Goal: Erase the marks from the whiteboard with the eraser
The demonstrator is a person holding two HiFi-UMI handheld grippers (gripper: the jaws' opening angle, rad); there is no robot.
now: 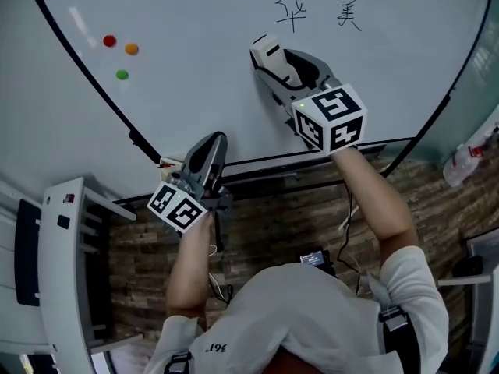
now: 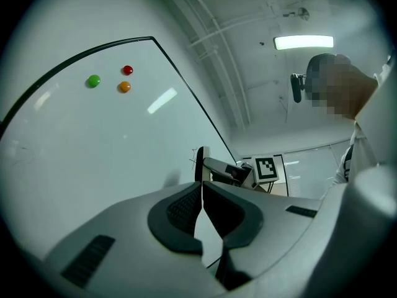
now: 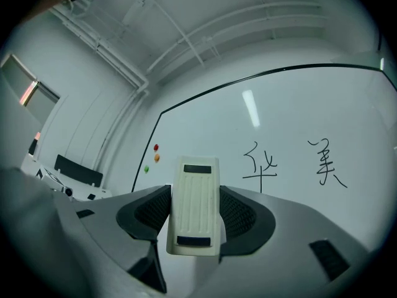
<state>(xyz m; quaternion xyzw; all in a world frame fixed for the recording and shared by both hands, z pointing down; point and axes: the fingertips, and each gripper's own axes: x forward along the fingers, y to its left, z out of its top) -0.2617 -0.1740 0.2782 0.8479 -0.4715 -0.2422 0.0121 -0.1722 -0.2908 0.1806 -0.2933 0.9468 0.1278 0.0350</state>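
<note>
Cream plastic with a ribbed back, the eraser (image 3: 194, 207) sits lengthwise between the jaws of our right gripper (image 1: 273, 62). The dark ridged pads (image 3: 240, 215) press on its two long sides, and its far end reaches out past them toward the whiteboard (image 1: 203, 76). From the head view we see it held up at the board, below and a little left of the two handwritten black marks (image 1: 292, 11) (whether its face actually touches the surface we cannot tell). Our left gripper (image 2: 201, 198) hangs lower, near the board's dark bottom edge, its jaws brought together at the tips with nothing between them. Three small round magnets, red (image 1: 109, 41), orange (image 1: 131, 48) and green (image 1: 122, 74), sit well apart from the writing, over on the board's left side.
</note>
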